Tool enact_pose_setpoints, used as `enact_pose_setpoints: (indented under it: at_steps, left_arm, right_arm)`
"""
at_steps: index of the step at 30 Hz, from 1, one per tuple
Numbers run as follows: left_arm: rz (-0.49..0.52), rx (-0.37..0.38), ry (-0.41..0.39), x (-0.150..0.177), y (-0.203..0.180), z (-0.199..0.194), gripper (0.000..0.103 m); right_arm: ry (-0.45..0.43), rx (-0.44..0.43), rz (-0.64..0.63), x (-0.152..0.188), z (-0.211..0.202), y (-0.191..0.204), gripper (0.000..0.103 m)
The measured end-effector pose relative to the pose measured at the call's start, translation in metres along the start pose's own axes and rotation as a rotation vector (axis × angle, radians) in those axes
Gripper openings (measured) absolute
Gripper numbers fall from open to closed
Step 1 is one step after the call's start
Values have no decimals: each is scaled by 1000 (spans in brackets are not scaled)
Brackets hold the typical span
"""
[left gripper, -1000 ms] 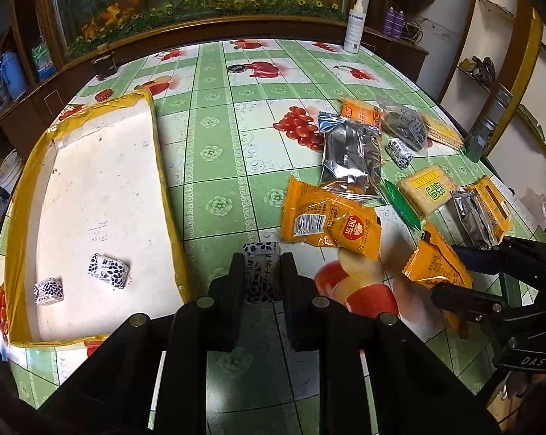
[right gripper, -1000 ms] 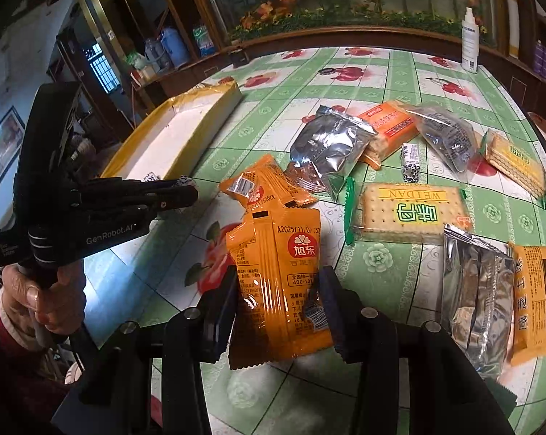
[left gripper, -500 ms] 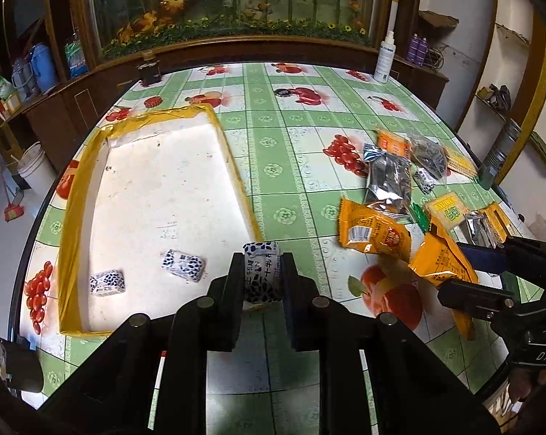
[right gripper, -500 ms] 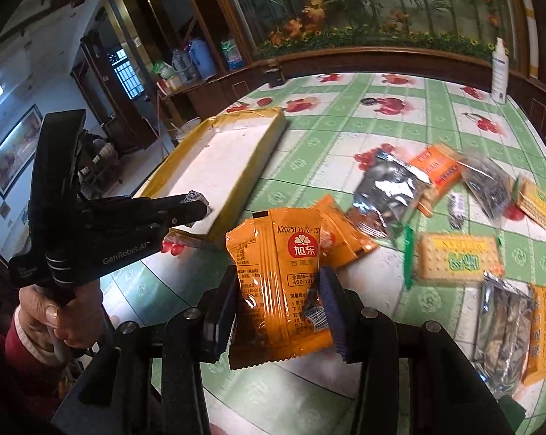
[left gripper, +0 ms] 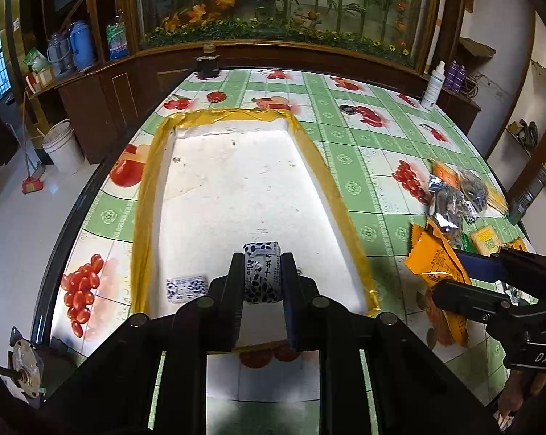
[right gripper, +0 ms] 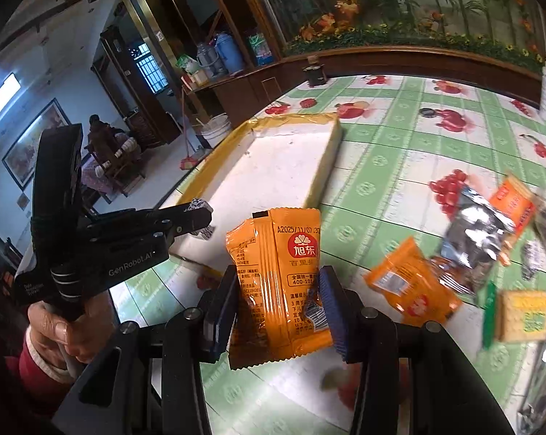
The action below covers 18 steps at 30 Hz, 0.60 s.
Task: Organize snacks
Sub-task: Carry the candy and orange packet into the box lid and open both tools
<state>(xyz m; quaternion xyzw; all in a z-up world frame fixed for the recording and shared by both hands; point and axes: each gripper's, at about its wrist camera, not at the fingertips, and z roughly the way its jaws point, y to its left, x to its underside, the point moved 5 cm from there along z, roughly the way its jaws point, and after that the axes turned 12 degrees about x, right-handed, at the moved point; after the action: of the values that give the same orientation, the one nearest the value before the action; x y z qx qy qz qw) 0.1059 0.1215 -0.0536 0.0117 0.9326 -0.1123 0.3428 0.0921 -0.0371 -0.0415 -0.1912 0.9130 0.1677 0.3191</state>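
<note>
My left gripper is shut on a small black-and-white spotted candy, held above the near end of the white foam tray with yellow taped rim. Another spotted candy lies in the tray's near left corner. My right gripper is shut on an orange snack packet, held upright above the table to the right of the tray. In the right wrist view the left gripper shows over the tray's near edge, a hand below it.
Loose snacks lie on the green fruit-print tablecloth right of the tray: another orange packet, a silver pouch, a cracker pack. A white bottle and a dark jar stand at the far edge.
Both grippers have moved left with their loads. The left one now hangs over the tray's near end instead of the tablecloth; the orange packet has left the snack pile and neared the tray.
</note>
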Motion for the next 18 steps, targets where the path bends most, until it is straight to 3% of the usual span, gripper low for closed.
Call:
enact_pose_setpoints:
  at_steps: [10, 18]
  left_arm:
    - [-71, -55, 0, -12, 46, 11, 16]
    - [-108, -89, 48, -13, 70, 39, 16]
  right_arm:
    - [5, -56, 37, -32, 48, 29, 45]
    - [37, -45, 21, -58, 98, 45, 45]
